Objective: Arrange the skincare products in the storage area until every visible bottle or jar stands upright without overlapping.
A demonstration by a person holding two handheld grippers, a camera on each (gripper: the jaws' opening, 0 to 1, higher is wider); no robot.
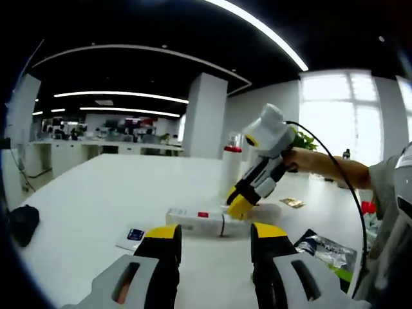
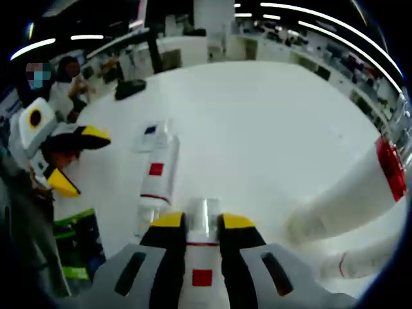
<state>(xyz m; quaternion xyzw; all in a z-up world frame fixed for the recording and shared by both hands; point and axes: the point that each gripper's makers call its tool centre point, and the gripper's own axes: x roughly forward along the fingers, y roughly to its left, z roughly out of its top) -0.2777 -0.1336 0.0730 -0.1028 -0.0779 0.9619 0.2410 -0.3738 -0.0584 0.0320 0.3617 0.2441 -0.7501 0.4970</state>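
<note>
The right gripper (image 2: 203, 222) clamped a white red-labelled tube (image 2: 201, 257) lying on the white table (image 2: 270, 122); the left gripper (image 1: 215, 235) hovered, jaws apart, near the table's edge.

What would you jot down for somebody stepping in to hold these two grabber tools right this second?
Right gripper: shut on a white tube with a red square label, lying on the white table.
Left gripper: open, holding nothing, hovering over the table.
A second white tube with a red label lies flat on the table beside the gripped one.
A tall white bottle with a red band stands at the right of the right gripper view.
Done: that bottle is upright.
Left: stand both tubes up, apart.
</note>
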